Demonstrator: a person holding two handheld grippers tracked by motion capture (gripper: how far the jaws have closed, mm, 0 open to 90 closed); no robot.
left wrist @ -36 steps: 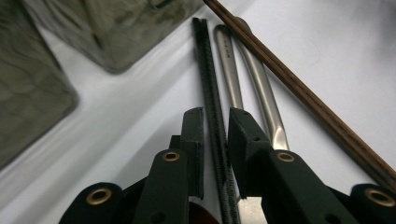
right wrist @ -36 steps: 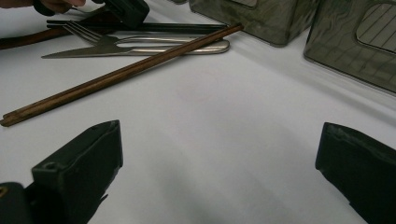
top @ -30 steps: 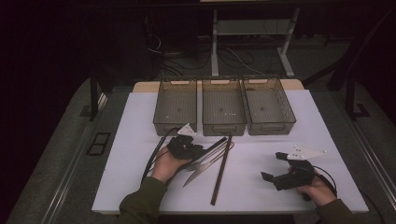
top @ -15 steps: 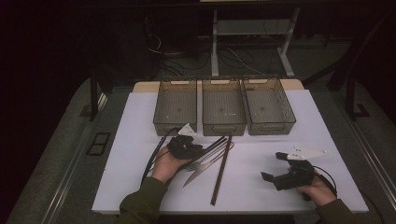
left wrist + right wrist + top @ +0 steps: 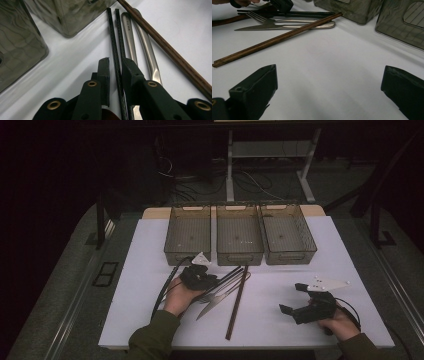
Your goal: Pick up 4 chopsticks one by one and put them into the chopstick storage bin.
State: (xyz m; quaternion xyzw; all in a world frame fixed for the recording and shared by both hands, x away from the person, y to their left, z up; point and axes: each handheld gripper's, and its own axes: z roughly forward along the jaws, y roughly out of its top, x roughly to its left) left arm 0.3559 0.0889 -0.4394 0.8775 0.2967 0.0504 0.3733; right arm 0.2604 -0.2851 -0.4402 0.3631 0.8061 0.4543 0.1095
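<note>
So our left gripper (image 5: 115, 75) has its fingers (image 5: 104, 72) clamped down on the pair of black chopsticks (image 5: 115, 37), one stick pinched right in the gap, with the sticks running away from the fingers toward the far bins. From the high view that gripper (image 5: 212, 281) sits left of the middle of the table (image 5: 140, 270), just near of the left bin (image 5: 187, 236).

Right next to the black chopsticks (image 5: 226, 279) we've got a fork (image 5: 128, 32) and a knife (image 5: 147, 50) lying side by side, and just right of those the brown chopsticks (image 5: 237, 302) stretch from the middle bin (image 5: 239, 236) toward the near edge. A third, right bin (image 5: 287, 235) stands beside it.

Our right gripper (image 5: 295, 302) is well apart over on the right, fingers (image 5: 254, 92) spread wide with nothing but bare table (image 5: 332, 82) between them.
</note>
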